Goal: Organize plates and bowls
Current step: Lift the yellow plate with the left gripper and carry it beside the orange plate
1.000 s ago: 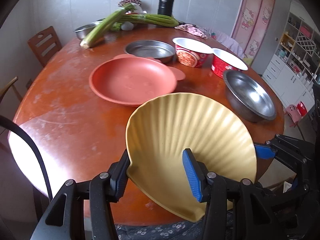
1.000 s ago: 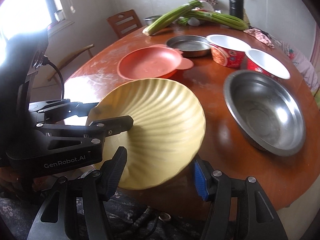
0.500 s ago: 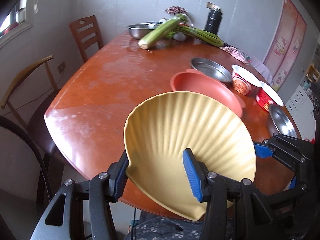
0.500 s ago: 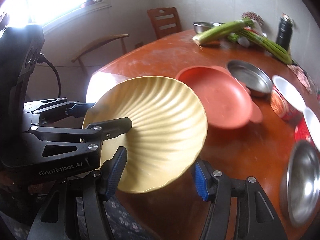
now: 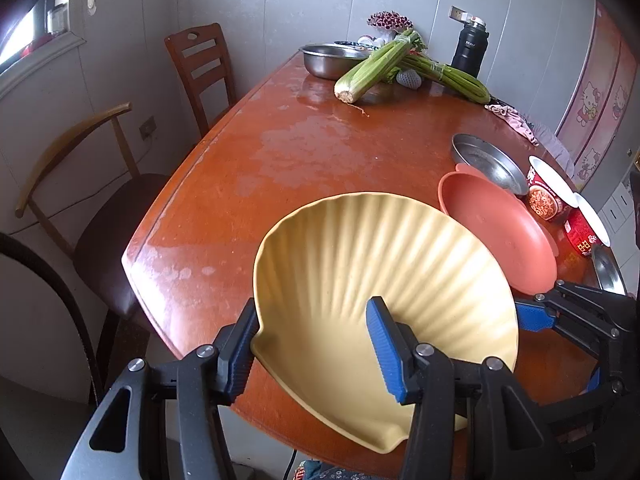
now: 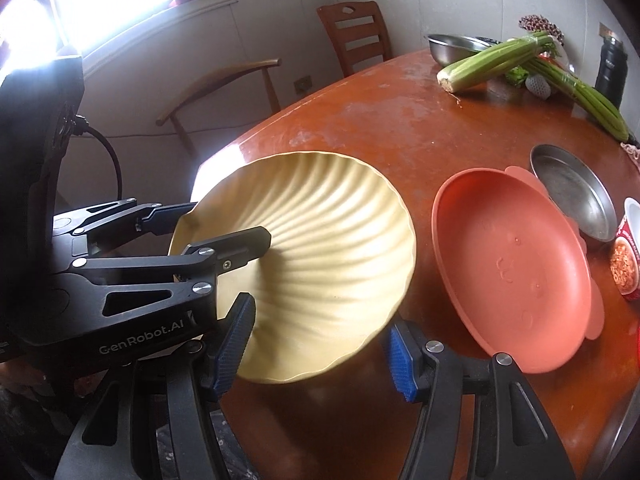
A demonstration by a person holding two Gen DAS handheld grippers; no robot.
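Note:
A yellow shell-shaped plate (image 5: pixel 384 276) is held tilted above the near edge of the table; it also shows in the right wrist view (image 6: pixel 320 264). My left gripper (image 5: pixel 316 344) is shut on its rim, one finger under and one on top. My right gripper (image 6: pixel 320 344) has the plate's near edge between its wide-apart jaws; whether its pads touch the plate is unclear. It shows at the plate's right edge in the left wrist view (image 5: pixel 536 316). An orange plate (image 6: pixel 512 264) lies on the table to the right, also in the left wrist view (image 5: pixel 500 232).
On the round wooden table (image 5: pixel 304 152) stand a steel dish (image 6: pixel 572 196), two red instant-noodle bowls (image 5: pixel 548 196), a steel bowl (image 5: pixel 608 272), another steel bowl (image 5: pixel 332 60), celery (image 5: pixel 380 68) and a black flask (image 5: pixel 468 52). Two chairs (image 5: pixel 200 72) stand left.
Both grippers have swung left with the yellow plate, so the orange plate and the bowls now lie to the right. The hold on the plate looks unchanged.

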